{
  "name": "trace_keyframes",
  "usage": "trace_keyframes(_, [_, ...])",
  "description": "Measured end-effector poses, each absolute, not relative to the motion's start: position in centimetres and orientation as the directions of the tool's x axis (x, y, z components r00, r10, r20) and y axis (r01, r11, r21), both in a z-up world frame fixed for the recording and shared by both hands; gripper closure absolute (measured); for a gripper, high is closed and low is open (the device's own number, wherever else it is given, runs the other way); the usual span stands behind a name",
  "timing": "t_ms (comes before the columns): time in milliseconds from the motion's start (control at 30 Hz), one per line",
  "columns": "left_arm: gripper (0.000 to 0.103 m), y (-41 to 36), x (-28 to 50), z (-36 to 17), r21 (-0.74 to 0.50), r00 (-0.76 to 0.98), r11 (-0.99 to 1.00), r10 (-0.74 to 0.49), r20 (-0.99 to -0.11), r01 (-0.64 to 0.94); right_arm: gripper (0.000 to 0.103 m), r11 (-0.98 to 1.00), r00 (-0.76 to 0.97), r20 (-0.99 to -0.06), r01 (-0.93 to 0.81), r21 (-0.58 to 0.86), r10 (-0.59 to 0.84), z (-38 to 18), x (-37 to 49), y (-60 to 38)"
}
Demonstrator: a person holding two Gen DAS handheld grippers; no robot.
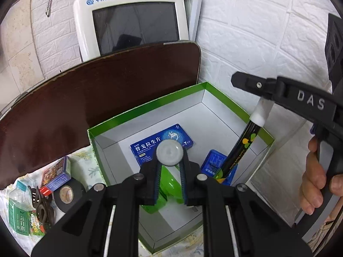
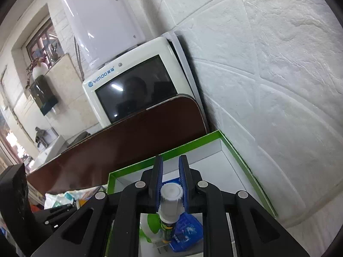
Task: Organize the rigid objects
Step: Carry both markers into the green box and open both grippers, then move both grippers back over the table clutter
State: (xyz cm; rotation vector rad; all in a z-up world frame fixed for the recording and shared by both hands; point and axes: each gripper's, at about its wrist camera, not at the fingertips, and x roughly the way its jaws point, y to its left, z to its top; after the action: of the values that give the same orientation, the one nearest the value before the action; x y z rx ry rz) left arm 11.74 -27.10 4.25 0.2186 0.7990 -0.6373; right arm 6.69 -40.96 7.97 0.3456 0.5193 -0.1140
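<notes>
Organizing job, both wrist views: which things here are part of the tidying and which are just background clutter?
Part of the job:
green-rimmed box
green bottle in left gripper
black marker in right gripper
blue medicine box
black tape roll, small carton, water bottle, probably waiting outside

Lying about:
white monitor
brown board
</notes>
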Motion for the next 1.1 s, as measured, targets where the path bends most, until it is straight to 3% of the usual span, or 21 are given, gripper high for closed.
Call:
trace_keyframes(400, [0.087, -27.1, 12.8, 3.9, -0.038, 0.534, 0.805, -0.426, -0.73, 0.592, 0.086, 0.916, 0.853, -0.521, 0.218, 0.337, -0.011, 7.4, 10.4, -41.3])
trace_keyframes(533, [0.069, -26.3, 12.5, 4.7, -0.023, 0.573, 0.817, -0.424, -0.702, 0.576, 0.083, 0.914, 0.846, -0.53, 0.255, 0.316, -0.053, 7.3, 10.6, -41.3])
trace_keyframes(867, [0.069, -24.1, 11.4, 5.2, -0.002, 0.605, 0.832, -0.404, -0.686, 0.554, 0.081, 0.935, 0.849, -0.528, 0.204, 0.29, -0.022, 7.9, 9.6, -39.5])
trace_keyframes(967, [0.068, -22.5, 11.2, 5.5, -0.004, 0.62, 0.846, -0.395, -0.678, 0.534, 0.075, 0.944, 0.847, -0.531, 0.179, 0.278, -0.004, 8.1, 9.4, -38.3])
trace_keyframes(1100, [0.06, -19.6, 11.0, 5.9, -0.014, 0.651, 0.876, -0.369, -0.663, 0.483, 0.065, 0.954, 0.847, -0.53, 0.124, 0.271, 0.041, 8.3, 9.1, -36.2])
